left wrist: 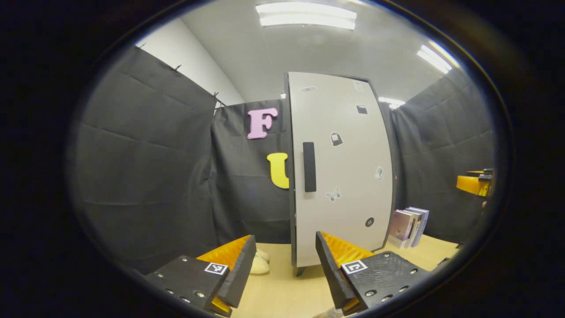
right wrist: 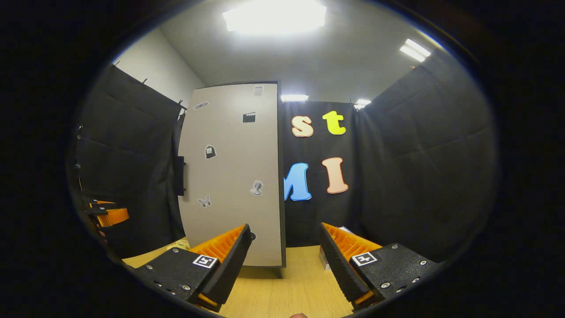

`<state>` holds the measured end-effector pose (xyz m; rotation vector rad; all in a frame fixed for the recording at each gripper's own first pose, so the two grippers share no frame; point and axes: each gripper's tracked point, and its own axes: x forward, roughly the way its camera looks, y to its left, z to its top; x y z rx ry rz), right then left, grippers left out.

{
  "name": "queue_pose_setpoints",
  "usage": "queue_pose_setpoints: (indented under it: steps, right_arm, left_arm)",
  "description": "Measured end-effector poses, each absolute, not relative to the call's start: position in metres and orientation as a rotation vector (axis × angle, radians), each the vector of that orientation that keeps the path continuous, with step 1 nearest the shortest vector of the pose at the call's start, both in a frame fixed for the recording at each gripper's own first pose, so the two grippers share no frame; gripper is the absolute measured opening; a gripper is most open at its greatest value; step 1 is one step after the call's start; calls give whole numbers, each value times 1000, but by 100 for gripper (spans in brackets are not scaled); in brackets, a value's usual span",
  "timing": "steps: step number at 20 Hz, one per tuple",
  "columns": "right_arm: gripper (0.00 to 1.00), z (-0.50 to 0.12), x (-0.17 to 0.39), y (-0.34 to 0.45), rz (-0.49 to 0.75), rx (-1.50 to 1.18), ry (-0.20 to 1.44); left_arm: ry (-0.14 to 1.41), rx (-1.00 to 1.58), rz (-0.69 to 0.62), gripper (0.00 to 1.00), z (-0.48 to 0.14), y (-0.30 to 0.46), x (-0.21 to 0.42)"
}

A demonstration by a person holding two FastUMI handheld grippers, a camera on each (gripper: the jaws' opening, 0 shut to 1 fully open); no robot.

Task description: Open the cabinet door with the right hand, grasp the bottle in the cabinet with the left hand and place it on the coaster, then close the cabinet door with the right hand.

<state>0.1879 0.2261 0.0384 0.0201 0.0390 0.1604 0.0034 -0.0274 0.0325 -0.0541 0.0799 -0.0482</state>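
the left gripper (left wrist: 286, 260) has its jaws apart with nothing between them, hovering over the wooden surface (left wrist: 282, 291). straight ahead of the gap stands the cabinet (left wrist: 340, 172), its pale door (left wrist: 348, 145) closed, so the bottle inside cannot be seen. the black handle (left wrist: 309, 167) sits on the door's left edge, above and just beyond the right jaw's tip. the left gripper view also takes in a small stack of books (left wrist: 408, 227) leaning beside the cabinet, past the right jaw, and a pale rounded object (left wrist: 259, 263) on the surface just beyond the left jaw; what it is cannot be told.

the right gripper (right wrist: 284, 256) also has its jaws apart and empty. in the right gripper view the cabinet lies ahead of the left jaw, with the handle (right wrist: 180, 176) seen edge-on at the door's far left side. the other gripper shows at the far left edge, well apart from the cabinet.
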Motion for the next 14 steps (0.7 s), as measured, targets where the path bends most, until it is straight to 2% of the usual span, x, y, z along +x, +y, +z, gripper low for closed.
queue_pose_setpoints:
  steps: [14]
  right_arm:
    - [94, 39, 193, 224, 148, 28, 34]
  left_arm:
    - [69, -42, -47, 74, 31, -26, 8]
